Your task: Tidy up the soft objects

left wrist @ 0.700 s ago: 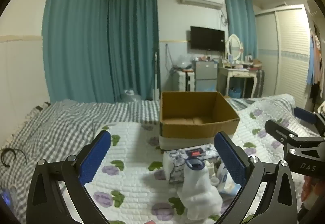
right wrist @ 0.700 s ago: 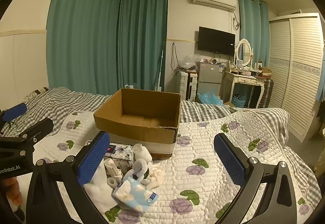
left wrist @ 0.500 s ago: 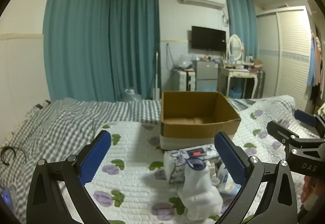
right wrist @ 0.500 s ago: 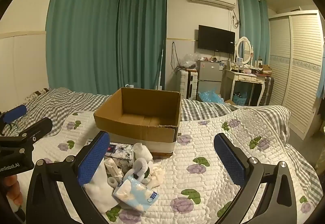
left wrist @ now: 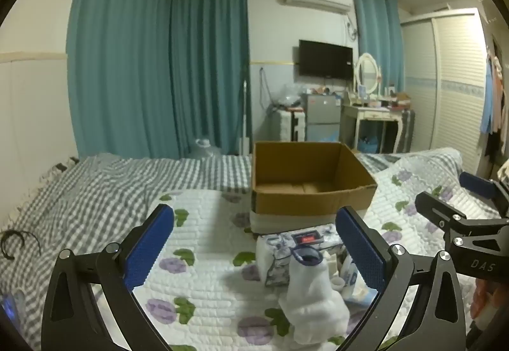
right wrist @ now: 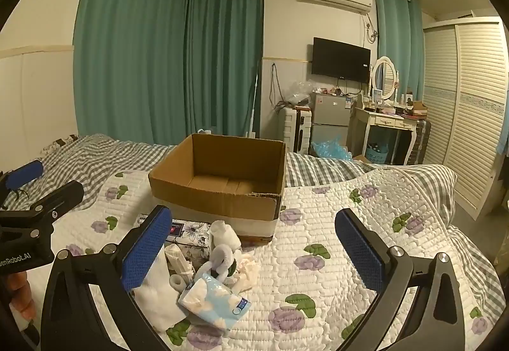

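Nearest, the left tongs [left wrist: 254, 242] stand wide apart with nothing between their blue pads, hovering above the white quilted bed cover with purple flowers [left wrist: 197, 255]. The right tongs [right wrist: 254, 242] are likewise spread wide and hold nothing; in the left wrist view they show at the right edge [left wrist: 458, 207], also apart.

Just beyond the tongs, a small heap of soft things lies on the quilt. A white folded cloth with a dark blue rim at its top [left wrist: 313, 290] lies closest to the left tongs. Beside it, in the right wrist view, lies a light blue plastic tissue pack with white cloud print [right wrist: 214, 298], touching a grey and white plush toy [right wrist: 222, 260] and a white rolled sock [right wrist: 224, 233]. Behind these sits a floral-printed soft tissue box with a red and black label [left wrist: 299, 242].

Just behind the heap stands an open brown cardboard box with a white band round its base [right wrist: 219, 188], its inside bare as far as can be seen. Farther off, the grey and white checked blanket [left wrist: 95, 192] covers the bed's far part, and teal curtains [right wrist: 165, 58] hang along the wall.
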The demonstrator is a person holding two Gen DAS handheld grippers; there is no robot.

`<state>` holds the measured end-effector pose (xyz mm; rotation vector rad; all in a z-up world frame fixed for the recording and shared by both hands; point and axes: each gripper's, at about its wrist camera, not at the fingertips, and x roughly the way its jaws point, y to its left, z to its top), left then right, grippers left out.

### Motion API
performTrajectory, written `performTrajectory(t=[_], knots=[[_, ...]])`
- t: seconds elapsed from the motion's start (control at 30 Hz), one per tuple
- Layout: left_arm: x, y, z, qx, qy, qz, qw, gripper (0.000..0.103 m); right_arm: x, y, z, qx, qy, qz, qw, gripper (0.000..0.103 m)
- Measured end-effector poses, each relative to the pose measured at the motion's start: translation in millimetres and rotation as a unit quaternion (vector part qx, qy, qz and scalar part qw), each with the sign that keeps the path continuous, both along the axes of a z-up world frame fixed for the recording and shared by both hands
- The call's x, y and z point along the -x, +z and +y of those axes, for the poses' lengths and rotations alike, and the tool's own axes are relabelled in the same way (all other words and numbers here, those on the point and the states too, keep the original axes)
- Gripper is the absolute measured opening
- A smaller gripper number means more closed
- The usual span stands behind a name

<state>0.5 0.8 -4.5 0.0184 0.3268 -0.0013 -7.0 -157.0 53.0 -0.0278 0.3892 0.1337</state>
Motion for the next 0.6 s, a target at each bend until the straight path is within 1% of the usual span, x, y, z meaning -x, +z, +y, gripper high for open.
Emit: performTrajectory(t=[0.6], knots=[[0.0,-0.5,0.5,0.002,0.000,0.004,1.0000,0.103,-0.1,-1.3,0.3,0.001,0.001,0.001,1.000,0.103]])
